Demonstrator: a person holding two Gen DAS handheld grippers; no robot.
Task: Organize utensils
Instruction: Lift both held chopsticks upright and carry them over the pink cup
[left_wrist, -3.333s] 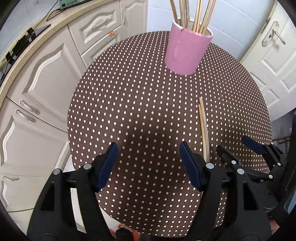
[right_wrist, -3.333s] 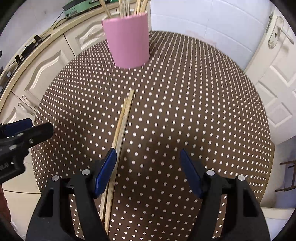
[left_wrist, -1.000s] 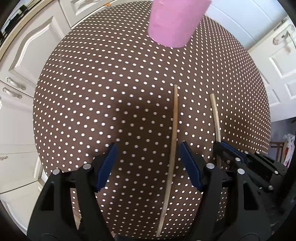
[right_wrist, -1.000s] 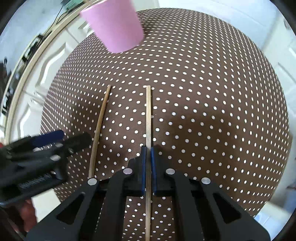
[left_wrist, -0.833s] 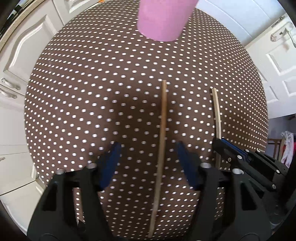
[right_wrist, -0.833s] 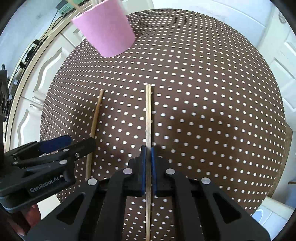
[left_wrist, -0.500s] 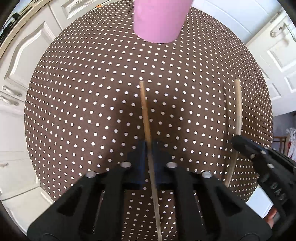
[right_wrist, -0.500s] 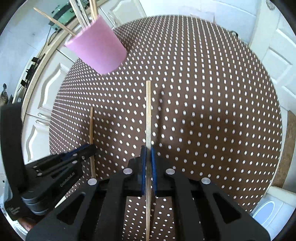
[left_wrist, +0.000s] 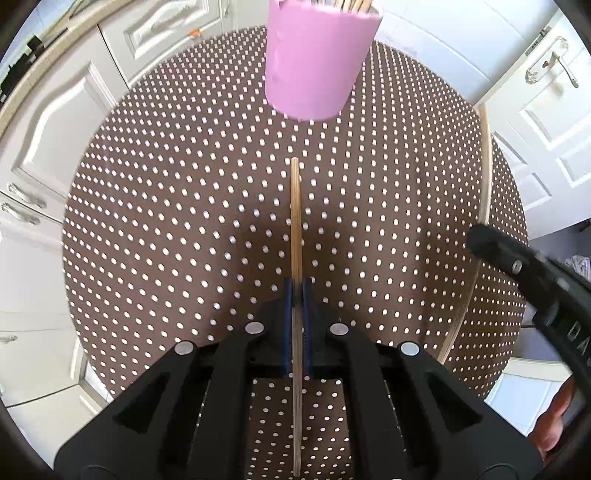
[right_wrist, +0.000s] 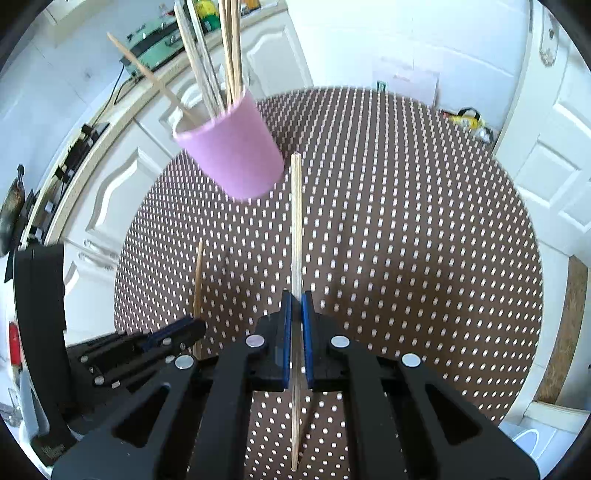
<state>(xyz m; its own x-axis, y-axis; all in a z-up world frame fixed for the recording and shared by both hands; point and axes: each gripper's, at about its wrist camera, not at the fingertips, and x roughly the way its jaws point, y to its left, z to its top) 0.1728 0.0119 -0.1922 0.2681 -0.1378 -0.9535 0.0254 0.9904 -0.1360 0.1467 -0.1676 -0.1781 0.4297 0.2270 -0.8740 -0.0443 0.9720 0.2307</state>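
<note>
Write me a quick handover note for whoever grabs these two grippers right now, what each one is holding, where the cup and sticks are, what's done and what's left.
Left gripper: shut on one chopstick, tip aimed toward the pink cup.
Right gripper: shut on the other chopstick, held above the dotted table, cup ahead and to its left.
Pink cup stands at the far side of the table and already holds several sticks.
Done: both loose chopsticks are gripped.
Left: carry each one to the cup, drop it in among the others, then release. No other loose sticks show on the visible part of the table.
</note>
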